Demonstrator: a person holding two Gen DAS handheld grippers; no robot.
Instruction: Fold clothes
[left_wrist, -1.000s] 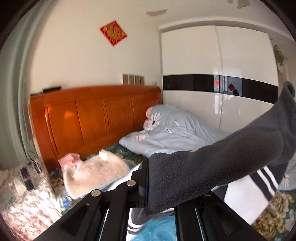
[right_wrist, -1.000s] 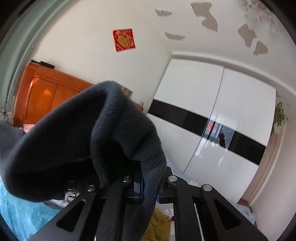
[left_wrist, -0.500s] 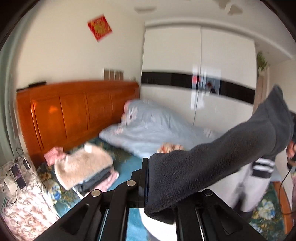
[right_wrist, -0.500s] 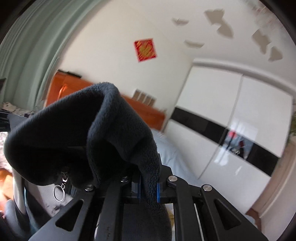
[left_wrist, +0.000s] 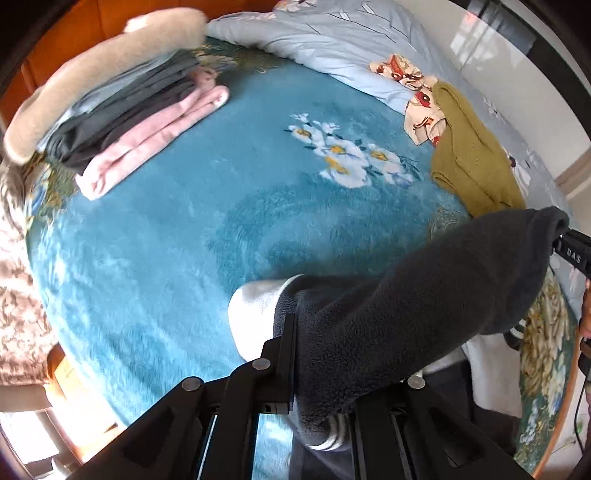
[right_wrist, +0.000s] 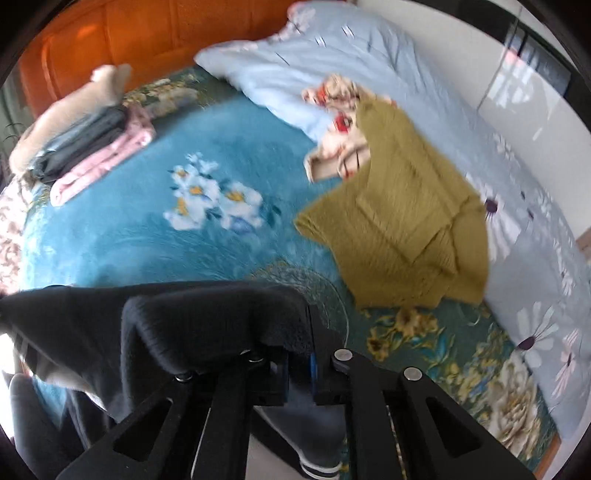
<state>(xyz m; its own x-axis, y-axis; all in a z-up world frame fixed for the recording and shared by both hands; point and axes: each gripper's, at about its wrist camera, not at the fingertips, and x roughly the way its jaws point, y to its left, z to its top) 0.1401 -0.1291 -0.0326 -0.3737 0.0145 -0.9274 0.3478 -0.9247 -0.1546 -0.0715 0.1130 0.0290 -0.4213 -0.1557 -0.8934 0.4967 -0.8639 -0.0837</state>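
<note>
A dark grey fleece garment (left_wrist: 424, 306) hangs stretched between my two grippers above the bed. My left gripper (left_wrist: 306, 369) is shut on one end of it, and a pale grey part (left_wrist: 255, 306) shows beside the fold. The fleece runs up to the right, where part of the right gripper (left_wrist: 572, 251) shows. In the right wrist view the right gripper (right_wrist: 299, 365) pinches the fleece (right_wrist: 184, 321), its jaws closing a little tighter on the cloth. The fleece drapes over its left finger and hides the tip.
A teal flowered blanket (left_wrist: 166, 240) covers the bed. A stack of folded clothes (left_wrist: 129, 99) lies at the far left by the orange headboard (right_wrist: 147, 33). An olive sweater (right_wrist: 399, 229), a patterned cloth (left_wrist: 417, 96) and a pale blue duvet (left_wrist: 332, 33) lie on the right.
Both grippers have dropped and tipped downward, so the views swung from the wall and wardrobe to the bed. The fleece stays held in both.
</note>
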